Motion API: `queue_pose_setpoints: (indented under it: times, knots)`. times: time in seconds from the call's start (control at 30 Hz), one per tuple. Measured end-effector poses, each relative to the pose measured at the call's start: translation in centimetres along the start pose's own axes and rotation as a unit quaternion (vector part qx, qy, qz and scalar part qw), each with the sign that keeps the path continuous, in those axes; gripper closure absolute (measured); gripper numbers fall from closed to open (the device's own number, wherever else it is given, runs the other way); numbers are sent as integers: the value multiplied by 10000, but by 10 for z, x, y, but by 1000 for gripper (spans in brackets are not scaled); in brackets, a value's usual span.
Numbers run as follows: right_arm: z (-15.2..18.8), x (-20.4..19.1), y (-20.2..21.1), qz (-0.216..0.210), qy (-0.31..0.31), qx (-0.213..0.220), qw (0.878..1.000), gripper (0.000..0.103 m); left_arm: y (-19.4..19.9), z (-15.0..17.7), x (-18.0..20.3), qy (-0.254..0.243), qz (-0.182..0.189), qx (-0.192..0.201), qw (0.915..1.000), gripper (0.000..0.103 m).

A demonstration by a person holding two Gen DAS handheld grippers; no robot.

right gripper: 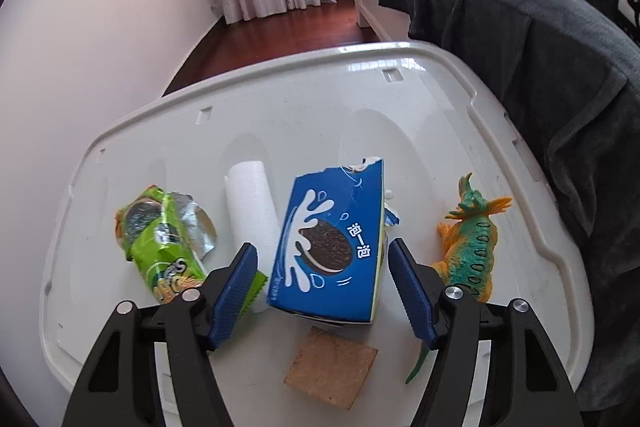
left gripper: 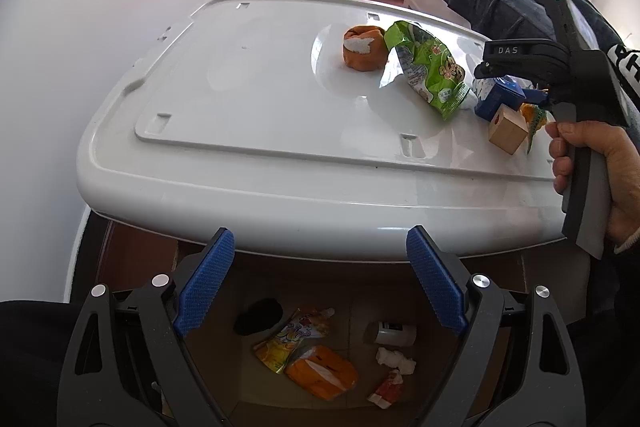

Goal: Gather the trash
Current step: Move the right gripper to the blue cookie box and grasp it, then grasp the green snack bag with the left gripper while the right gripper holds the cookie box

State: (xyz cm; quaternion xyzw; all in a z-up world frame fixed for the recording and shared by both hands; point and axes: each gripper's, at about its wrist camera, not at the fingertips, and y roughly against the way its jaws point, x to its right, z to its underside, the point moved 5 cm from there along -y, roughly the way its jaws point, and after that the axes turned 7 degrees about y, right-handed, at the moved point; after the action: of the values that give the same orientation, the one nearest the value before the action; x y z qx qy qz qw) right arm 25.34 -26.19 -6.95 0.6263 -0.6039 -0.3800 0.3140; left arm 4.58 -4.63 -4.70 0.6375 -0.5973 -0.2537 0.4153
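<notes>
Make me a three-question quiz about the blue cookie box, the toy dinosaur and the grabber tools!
1. Where is the blue cookie box?
A. between the right tool's jaws
B. in the cardboard box
C. on the floor

2. What colours are the toy dinosaur?
A. pink and white
B. orange and green
C. black

3. What is the left tool holding?
A. the green wrapper
B. the wooden block
C. nothing

Answers: 1 A, the jaws sit either side of it; 2 B, orange body, green back; 3 C, open jaws with nothing between them.
</notes>
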Motion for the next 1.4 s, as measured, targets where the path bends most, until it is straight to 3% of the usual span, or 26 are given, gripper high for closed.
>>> queue_pose_setpoints:
  times: [0.27,0.47,0.57,0.7,0.8,0.9,1.07,1.23,1.4]
  knots:
    - [-5,7,-14,329,176,11,9993,54,-5,1,-4,113,23,-109,9999,17]
    - [-9,6,-15,558,523,283,9967,57,-6,4,-4,57,-62,-60,9999,17]
    - [-16,7,7,388,361,536,9972,57,-7,6,-2,-24,-121,-18,9999,17]
    - [-20,0,65,-2,388,1073,9935,57,-7,8,1,-79,-126,50,9999,17]
    - [5,-4,104,-237,538,1299,9898,57,-5,9,5,-138,-49,83,9999,17]
    - [58,-3,132,-244,663,1364,9881,57,-5,5,12,-148,56,16,9999,17]
    - [134,12,133,-33,699,1179,9906,57,-1,-16,34,18,503,-85,9987,17]
    - [156,34,129,-74,458,1000,9939,57,-12,-60,69,93,496,12,9987,17]
    - [151,46,145,-164,158,1222,9922,57,-30,-102,101,237,324,172,9990,17]
